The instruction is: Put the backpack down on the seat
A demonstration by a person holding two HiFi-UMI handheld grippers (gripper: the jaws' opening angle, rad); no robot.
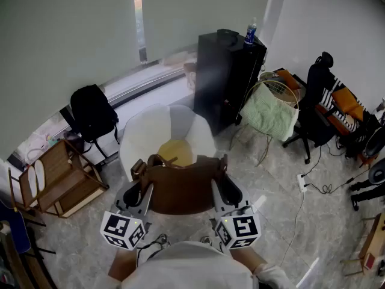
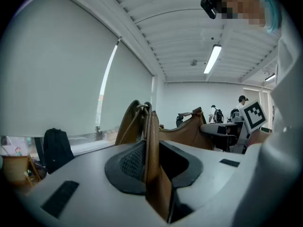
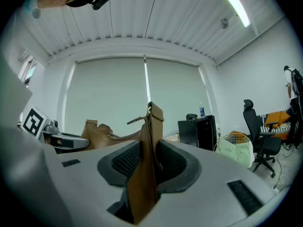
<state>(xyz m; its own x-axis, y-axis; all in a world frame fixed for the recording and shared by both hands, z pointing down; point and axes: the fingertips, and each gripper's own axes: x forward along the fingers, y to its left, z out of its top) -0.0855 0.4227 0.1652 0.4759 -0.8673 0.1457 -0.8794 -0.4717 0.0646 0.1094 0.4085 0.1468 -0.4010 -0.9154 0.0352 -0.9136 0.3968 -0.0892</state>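
Presently, at the left, the left claw [image 1: 139, 188] is clenching on the brown leather tab at the left end of the backpack [image 1: 183, 186]; in the left gripper view that tab [image 2: 152, 145] is standing on edge, pinched between the two dark pads. From there the backpack is stretching across toward the right, its long axis running side to side in front of the person and its mouth facing up. It is hanging in the air and not yet resting on anything.

Behind it, farther from the person and apparently lower, the white round seat [image 1: 141, 134] with its yellow cushion [image 1: 174, 151] is waiting; in the head view the bag is covering the seat's near rim.

At the right, the right claw [image 1: 224, 188] is gripping the matching tab [image 3: 144, 174] in the same way, pads pressing on both faces.

Both claws are sitting about equally near the seat, so the coming move seems to call for carrying both ends forward and down together, keeping the bag level over the cushion.
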